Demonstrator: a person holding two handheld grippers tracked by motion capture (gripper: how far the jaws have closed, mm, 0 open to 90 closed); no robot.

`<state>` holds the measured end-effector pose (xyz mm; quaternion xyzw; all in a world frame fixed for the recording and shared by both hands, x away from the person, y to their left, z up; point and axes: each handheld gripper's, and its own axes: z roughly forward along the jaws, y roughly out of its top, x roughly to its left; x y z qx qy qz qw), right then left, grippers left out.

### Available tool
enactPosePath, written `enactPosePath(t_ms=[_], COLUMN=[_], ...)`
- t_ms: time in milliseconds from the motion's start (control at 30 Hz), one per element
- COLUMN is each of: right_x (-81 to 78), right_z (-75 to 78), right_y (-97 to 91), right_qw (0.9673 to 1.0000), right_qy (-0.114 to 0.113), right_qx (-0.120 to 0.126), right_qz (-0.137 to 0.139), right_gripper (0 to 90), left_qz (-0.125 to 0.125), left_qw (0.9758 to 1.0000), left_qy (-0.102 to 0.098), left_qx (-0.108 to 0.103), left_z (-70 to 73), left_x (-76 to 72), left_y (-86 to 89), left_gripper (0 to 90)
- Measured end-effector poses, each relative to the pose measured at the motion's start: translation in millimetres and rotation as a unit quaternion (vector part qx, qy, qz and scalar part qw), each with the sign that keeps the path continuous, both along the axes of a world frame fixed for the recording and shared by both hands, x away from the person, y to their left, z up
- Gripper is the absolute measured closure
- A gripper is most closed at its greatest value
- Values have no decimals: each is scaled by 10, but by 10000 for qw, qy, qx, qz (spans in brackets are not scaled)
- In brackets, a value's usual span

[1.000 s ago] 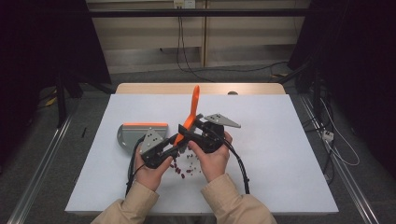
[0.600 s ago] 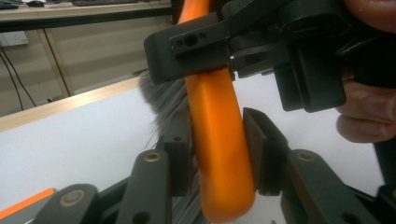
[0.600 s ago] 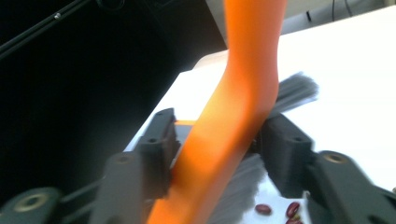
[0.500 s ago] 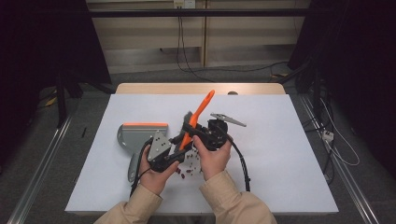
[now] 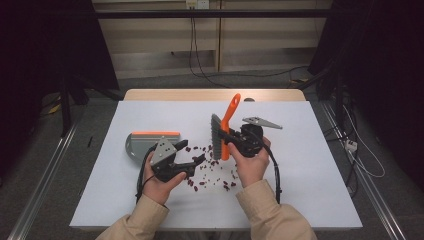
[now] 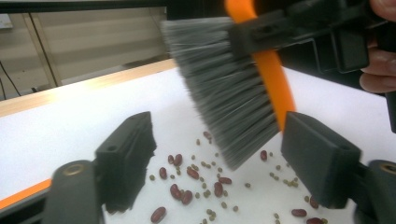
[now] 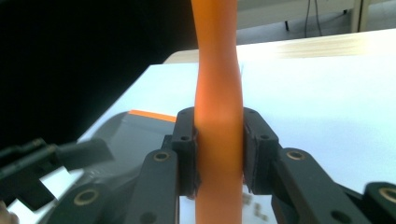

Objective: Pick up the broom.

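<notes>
Over on the left, the dustpan point(image 5: 142, 142) sits flat on the table point(image 5: 310, 165) and the left gripper point(image 5: 192, 161) has just been opening its jaws with nothing between them, so I'd grab the pan with it and hold it steady next to the beans point(image 5: 210, 172). Right gripper point(image 5: 225, 137) is clamped on the brush point(image 5: 224, 131) handle, bristles just above the beans, so sweep short and low toward the pan. Brush is blurred up close, and its handle hides the beans from the right gripper view.
</notes>
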<state>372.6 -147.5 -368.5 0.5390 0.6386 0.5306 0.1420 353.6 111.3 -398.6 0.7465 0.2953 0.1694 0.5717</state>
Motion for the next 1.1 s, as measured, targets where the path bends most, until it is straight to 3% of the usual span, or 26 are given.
enactPosePath(t_ms=[233, 333, 467, 1100], right_x=[-30, -31, -38, -102], right_z=[1, -11, -19, -6], right_y=[-229, -311, -400, -830], right_qw=[9993, 9991, 9979, 9935], right_qy=[-36, 104, 107, 436], right_qx=[-344, -391, -626, -1047], right_qz=[119, 109, 106, -75], right_gripper=[707, 707, 707, 707], left_qz=[-160, -163, -256, -225], left_qw=[9998, 9998, 9996, 9996], left_qy=[57, 74, 106, 198], left_qx=[-112, -94, -108, 7], left_z=[37, 47, 57, 14], left_x=[28, 41, 44, 2], left_y=[108, 160, 226, 639], left_gripper=[183, 166, 138, 107])
